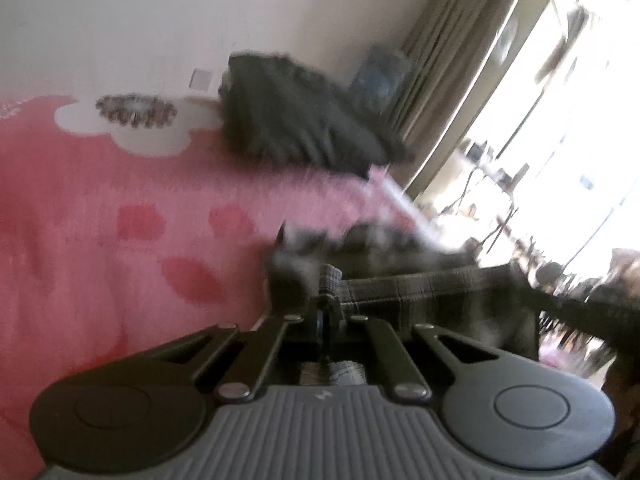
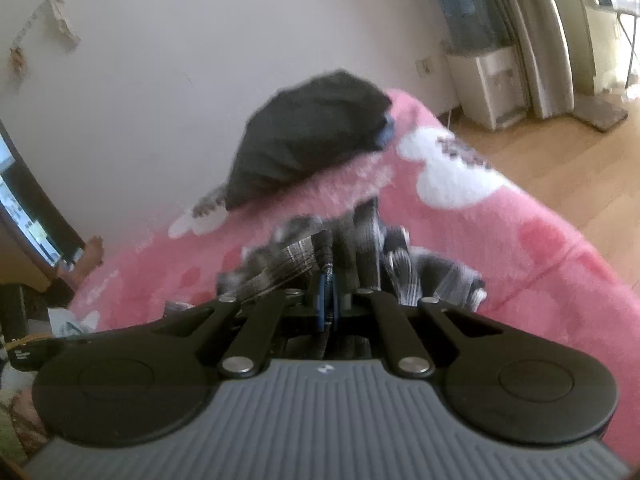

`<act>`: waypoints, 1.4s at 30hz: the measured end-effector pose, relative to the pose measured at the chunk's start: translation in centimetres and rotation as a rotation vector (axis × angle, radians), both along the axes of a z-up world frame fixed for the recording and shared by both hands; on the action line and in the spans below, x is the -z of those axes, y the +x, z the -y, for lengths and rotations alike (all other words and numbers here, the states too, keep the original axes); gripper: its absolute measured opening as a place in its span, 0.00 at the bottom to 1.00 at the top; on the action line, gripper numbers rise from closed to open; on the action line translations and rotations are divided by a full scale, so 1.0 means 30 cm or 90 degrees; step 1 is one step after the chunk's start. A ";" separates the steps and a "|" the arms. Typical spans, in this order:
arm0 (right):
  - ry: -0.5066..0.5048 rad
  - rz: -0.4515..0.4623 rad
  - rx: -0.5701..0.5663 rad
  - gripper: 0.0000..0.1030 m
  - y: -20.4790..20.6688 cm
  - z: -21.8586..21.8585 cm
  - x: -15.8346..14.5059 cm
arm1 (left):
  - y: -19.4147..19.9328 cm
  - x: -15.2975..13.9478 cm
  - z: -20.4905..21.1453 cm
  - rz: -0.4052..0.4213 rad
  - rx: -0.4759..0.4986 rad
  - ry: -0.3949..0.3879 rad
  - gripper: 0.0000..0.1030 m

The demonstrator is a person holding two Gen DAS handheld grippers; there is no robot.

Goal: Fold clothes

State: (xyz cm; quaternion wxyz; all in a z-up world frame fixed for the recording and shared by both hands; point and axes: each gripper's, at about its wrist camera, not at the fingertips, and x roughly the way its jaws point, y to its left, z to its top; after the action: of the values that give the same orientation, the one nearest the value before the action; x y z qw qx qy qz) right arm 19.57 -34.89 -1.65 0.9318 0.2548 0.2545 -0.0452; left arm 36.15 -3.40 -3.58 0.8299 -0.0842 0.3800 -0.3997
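Gripping plaid garment [image 1: 420, 292]: left claw [image 1: 326, 280] and right claw [image 2: 326, 276] both clamped on fabric edge, cloth stretching rightward from left claw over pink blanket [image 1: 100, 220].

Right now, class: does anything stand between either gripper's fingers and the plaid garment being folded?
Nothing visible does. The left gripper and right gripper are both shut on the plaid garment. The dark folded pile lies farther back on the pink blanket, apart.
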 end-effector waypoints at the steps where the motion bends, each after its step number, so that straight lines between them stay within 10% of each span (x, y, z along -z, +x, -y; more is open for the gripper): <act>1: -0.001 0.007 0.004 0.02 -0.006 0.003 -0.019 | 0.015 -0.015 0.007 0.002 0.000 -0.010 0.03; 23: -0.063 -0.029 0.016 0.02 0.187 0.080 0.067 | 0.198 0.165 0.150 -0.006 0.002 0.065 0.05; 29: -0.037 -0.071 0.030 0.21 0.210 0.109 0.102 | 0.269 0.201 0.102 -0.122 0.001 0.024 0.21; 33: -0.029 -0.053 0.012 0.34 0.199 0.127 0.068 | 0.288 0.184 0.073 -0.124 -0.020 0.025 0.61; 42: 0.066 -0.043 -0.081 0.47 0.307 0.217 0.132 | 0.336 0.223 0.087 -0.147 0.029 -0.010 0.60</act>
State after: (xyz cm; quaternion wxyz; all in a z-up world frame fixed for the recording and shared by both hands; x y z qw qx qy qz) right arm 28.78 -41.39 -5.61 0.9093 0.2842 0.3034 0.0189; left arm 46.22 -6.01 -10.28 0.7708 -0.1276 0.4716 -0.4089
